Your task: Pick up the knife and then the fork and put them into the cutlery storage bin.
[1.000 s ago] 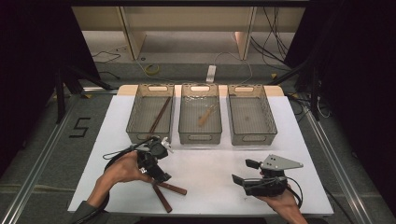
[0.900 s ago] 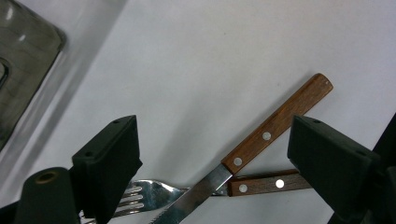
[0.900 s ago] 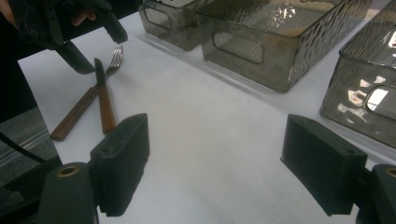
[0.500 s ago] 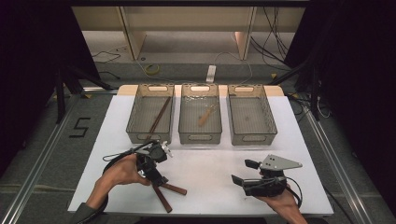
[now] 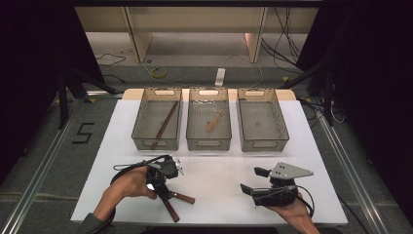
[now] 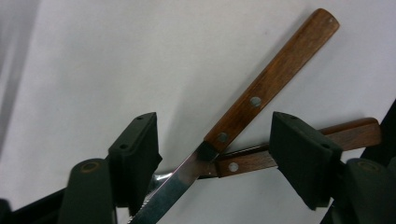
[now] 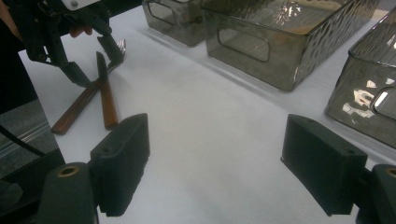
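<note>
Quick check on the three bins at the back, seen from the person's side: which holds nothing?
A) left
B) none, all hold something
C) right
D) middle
C: in the high view the right bin shows a bare floor, while the left bin holds a dark wooden stick and the middle bin a light wooden utensil.
</note>
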